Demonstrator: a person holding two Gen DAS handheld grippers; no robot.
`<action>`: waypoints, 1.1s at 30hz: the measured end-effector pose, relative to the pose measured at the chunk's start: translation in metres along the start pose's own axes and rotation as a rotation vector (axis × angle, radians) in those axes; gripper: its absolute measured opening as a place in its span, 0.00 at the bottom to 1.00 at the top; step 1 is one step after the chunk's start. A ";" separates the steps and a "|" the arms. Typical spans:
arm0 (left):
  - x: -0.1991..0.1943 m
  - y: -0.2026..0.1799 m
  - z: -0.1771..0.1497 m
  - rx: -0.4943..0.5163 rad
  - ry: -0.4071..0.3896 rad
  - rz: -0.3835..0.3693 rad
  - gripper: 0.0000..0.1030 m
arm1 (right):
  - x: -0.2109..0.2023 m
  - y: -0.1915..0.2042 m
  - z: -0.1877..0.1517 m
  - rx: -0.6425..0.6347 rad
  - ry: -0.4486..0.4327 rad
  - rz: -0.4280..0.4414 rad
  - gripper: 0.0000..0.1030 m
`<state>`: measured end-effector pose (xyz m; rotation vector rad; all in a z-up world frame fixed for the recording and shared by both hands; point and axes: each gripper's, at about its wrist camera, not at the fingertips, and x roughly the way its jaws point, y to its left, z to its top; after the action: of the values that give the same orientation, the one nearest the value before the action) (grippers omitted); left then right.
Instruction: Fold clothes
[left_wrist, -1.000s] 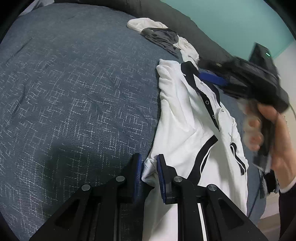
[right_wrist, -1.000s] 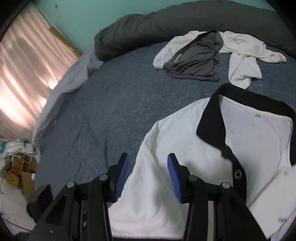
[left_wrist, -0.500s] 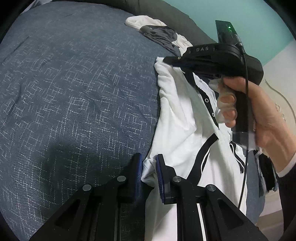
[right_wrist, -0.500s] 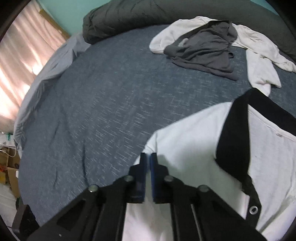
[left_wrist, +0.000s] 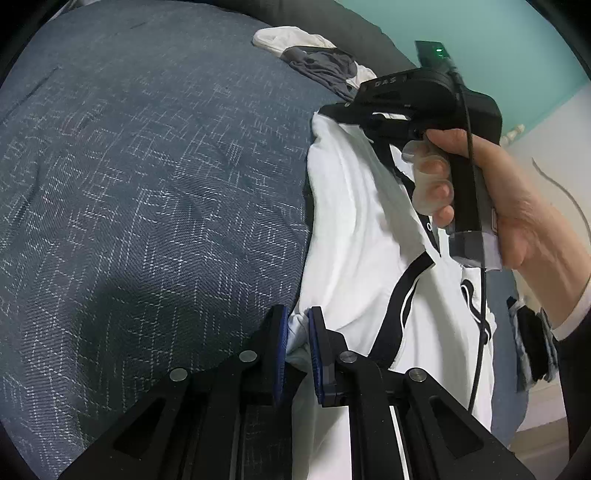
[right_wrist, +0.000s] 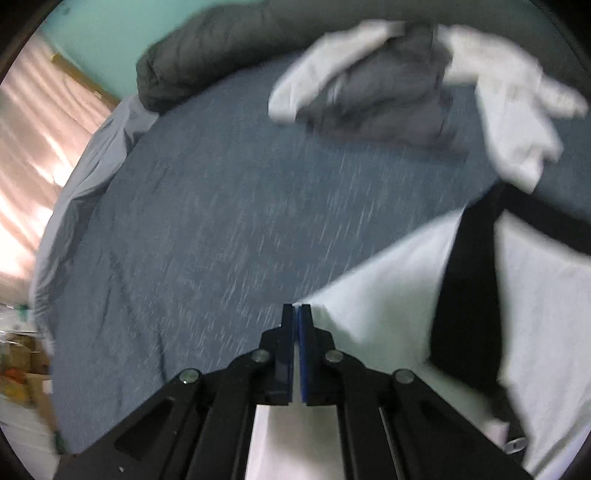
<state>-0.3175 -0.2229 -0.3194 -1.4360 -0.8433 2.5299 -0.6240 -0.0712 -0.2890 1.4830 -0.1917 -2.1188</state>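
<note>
two grippers, one white polo shirt, one heap of other clothes. left gripper (left_wrist: 297, 332) nearest in its own view, blue pads closing in on a bunched fold of the white polo shirt (left_wrist: 354, 236) at its edge, cloth pressed between them. right gripper (right_wrist: 296, 321) pressed together, pinching the shirt's corner near the shoulder, thin sliver of white cloth between the pads. shirt lies on the bed cover (left_wrist: 147, 184), dark blue weave, black collar (right_wrist: 469, 277) and placket on top. in the left view the person's right hand (left_wrist: 491, 206) and the gripper body block the collar area; one cable hangs across the shirt. farther back one heap of grey and white clothes (right_wrist: 406, 92), blurred, then a dark grey duvet roll (right_wrist: 207, 62), teal wall, pink curtain (right_wrist: 33, 147) at left.
</note>
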 end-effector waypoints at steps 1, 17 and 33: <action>0.000 -0.001 0.000 0.001 0.001 0.002 0.12 | -0.003 0.000 -0.001 0.002 -0.016 0.004 0.05; -0.039 -0.013 0.018 -0.028 -0.036 0.066 0.25 | -0.189 -0.106 -0.095 0.197 -0.290 0.076 0.28; -0.055 -0.056 -0.017 0.024 -0.027 0.139 0.34 | -0.314 -0.262 -0.327 0.577 -0.463 -0.083 0.35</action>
<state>-0.2825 -0.1882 -0.2553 -1.5057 -0.7393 2.6559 -0.3416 0.3683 -0.2623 1.2616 -0.9967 -2.5848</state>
